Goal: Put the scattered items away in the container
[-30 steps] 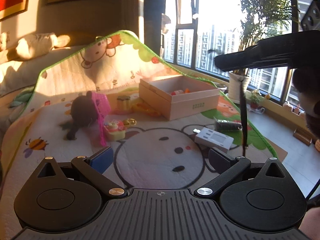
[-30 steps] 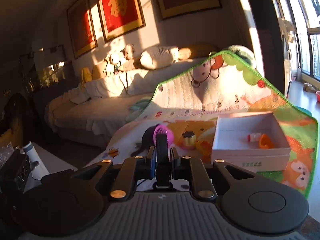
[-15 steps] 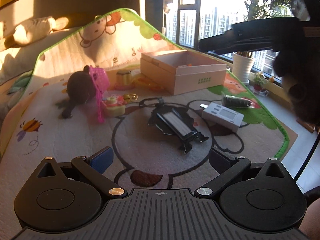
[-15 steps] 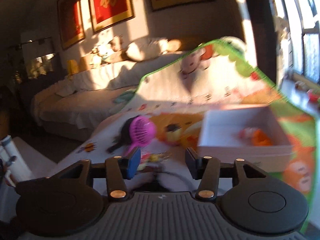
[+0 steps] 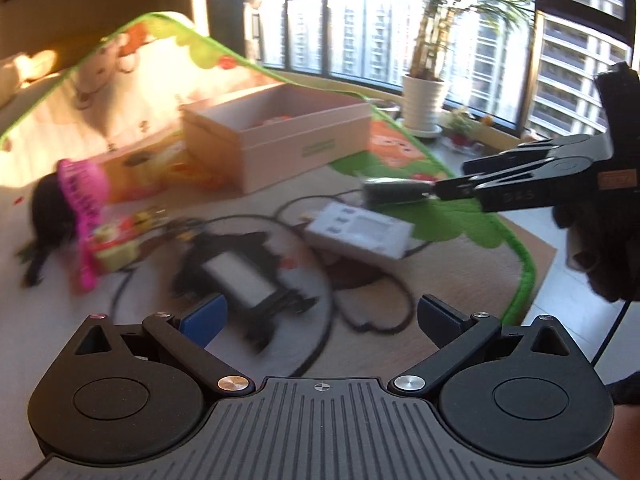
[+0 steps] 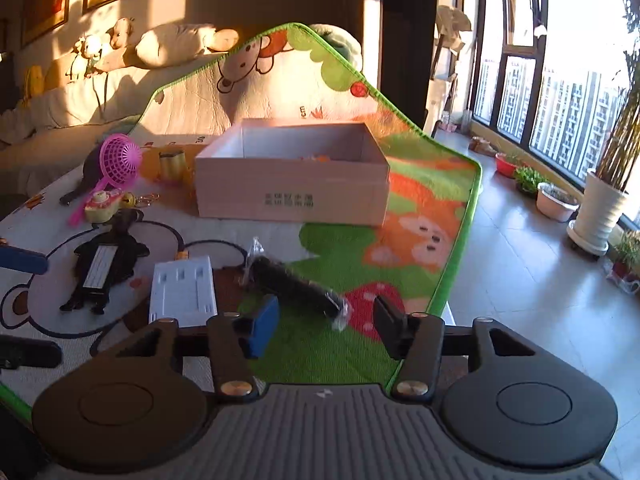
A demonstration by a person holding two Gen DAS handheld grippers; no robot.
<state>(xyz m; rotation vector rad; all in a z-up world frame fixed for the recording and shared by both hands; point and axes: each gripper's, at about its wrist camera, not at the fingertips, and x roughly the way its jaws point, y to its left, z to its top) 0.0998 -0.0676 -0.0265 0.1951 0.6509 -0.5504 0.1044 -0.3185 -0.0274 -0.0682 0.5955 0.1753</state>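
In the cardboard box [image 6: 292, 168] we see few items; most remain on the mat [image 6: 360, 344]. Right gripper [image 6: 320, 330] jaws closing, empty; left gripper [image 5: 320, 316] jaws wide, empty.

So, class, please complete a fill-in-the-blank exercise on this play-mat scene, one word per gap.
1. The cardboard box stands with its top ____.
2. The toy fan left of the box is coloured ____.
3. The dark wrapped cylinder lies on the ____ part of the mat, just ahead of the right gripper.
4. The white device lies between the cylinder and the ____ tag.

Missing words: open; pink; green; black
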